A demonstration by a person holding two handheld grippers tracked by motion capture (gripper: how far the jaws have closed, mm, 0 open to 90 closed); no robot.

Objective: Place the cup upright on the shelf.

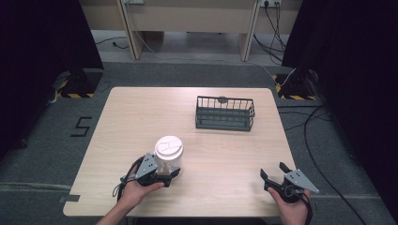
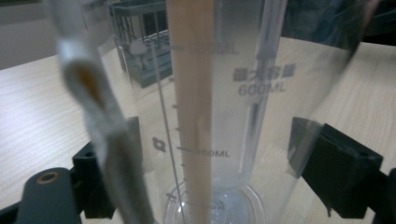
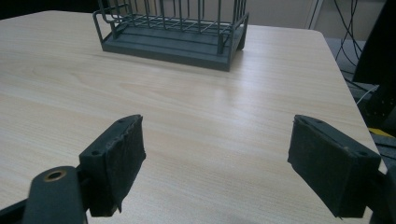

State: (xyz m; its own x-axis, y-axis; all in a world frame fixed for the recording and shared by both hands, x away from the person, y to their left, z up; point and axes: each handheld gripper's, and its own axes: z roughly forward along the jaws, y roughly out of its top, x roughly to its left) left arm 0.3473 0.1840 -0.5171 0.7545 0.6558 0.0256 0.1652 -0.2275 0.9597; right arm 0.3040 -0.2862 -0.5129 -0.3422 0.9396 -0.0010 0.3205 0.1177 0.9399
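Observation:
A clear measuring cup [image 1: 168,157] with a white lid stands upright at the table's front left. Its wall [image 2: 243,93] carries printed marks for 400ML and 600ML, a tan vertical band and a white strip. My left gripper [image 1: 168,174] is open, with one jaw on either side of the cup's lower part. In the left gripper view the gripper [image 2: 215,158] has both black pads showing partly through the clear wall. My right gripper [image 1: 273,169] is open near the front right edge. Nothing lies between its pads [image 3: 217,154].
A dark wire rack [image 1: 225,114] stands empty at the table's back right, straight ahead of the right gripper [image 3: 173,44] and behind the cup [image 2: 140,65]. Bare wood [image 1: 220,154] lies between the grippers and the rack. Cables run on the floor at the right.

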